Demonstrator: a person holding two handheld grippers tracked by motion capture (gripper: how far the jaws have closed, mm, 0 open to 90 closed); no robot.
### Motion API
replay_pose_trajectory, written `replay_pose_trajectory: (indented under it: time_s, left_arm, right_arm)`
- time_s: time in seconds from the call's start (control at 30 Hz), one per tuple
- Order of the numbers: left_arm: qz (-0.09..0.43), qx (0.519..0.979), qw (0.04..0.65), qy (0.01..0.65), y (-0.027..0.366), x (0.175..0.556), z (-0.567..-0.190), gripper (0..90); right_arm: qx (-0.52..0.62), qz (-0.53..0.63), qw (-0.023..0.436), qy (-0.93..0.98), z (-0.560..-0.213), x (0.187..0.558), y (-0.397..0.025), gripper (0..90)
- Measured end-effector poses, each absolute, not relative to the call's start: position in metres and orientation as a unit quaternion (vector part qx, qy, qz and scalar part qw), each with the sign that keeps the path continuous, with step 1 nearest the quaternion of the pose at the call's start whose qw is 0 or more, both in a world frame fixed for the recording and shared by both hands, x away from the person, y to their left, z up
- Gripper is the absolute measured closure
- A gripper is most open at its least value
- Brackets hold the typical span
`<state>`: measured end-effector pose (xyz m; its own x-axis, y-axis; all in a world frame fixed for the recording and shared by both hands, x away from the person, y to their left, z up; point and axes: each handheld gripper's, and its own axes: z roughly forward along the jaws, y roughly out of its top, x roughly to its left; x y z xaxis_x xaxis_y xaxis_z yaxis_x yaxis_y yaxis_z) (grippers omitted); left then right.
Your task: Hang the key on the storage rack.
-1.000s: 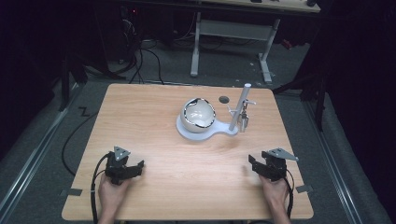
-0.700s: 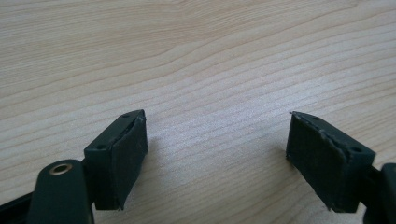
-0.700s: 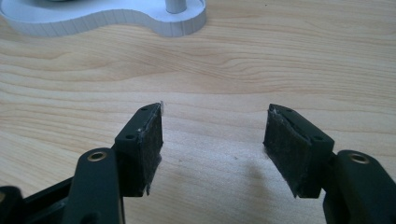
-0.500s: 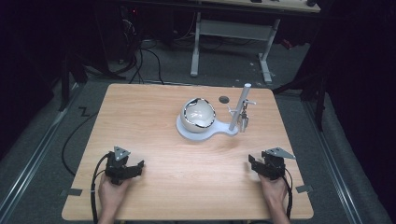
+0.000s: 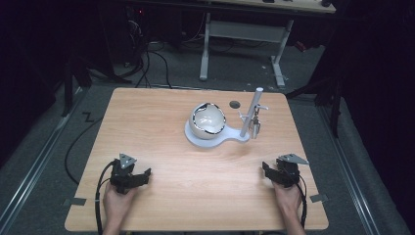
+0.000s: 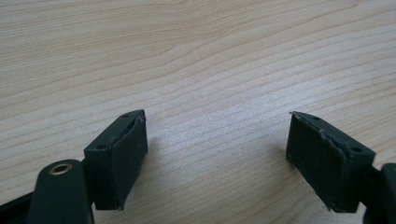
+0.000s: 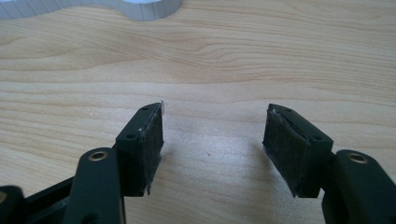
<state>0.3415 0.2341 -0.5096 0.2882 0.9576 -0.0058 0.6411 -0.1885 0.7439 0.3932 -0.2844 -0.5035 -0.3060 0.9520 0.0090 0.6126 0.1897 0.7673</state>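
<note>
Dark floor and cables surround a pale wooden desk (image 5: 161, 122). At its near edge the left tongs (image 5: 131, 177) rest with jaws spread wide over bare wood, nothing between them. The right tongs (image 5: 275, 172) sit at the opposite near corner, jaws likewise wide and empty. Well apart from both, toward the far middle, a white bowl (image 5: 208, 120) stands on a white base (image 5: 215, 139), whose post (image 5: 254, 110) carries a small hanging metal piece (image 5: 254, 126). Just beyond lies a dark disc (image 5: 235, 104).

table (image 5: 161, 127): pale wood grain, seen under both claws
bowl (image 5: 207, 120): cream with dark rim markings, far ahead of both claws
stand (image 5: 215, 138): white
left claw (image 6: 217, 154): black
right claw (image 7: 214, 144): black
</note>
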Motion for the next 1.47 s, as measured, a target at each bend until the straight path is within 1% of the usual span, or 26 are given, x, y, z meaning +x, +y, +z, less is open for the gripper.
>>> replay_pose_trajectory:
  time_s: [0.2,0.5,1.47]
  left_arm:
    - [0.241,0.732,0.329,0.546,0.2341,0.3415,-0.5096,20.9]
    - [0.241,0.732,0.329,0.546,0.2341,0.3415,-0.5096,20.9]
    - [0.241,0.732,0.329,0.546,0.2343,0.3411,-0.5097,21.0]
  right_arm:
    - [0.538,0.337,0.248,0.732,-0.5039,0.3942,-0.2843,37.7]
    - [0.544,0.319,0.249,0.735,-0.5048,0.3975,-0.2834,35.1]
    - [0.546,0.319,0.249,0.734,-0.5049,0.3968,-0.2818,34.1]
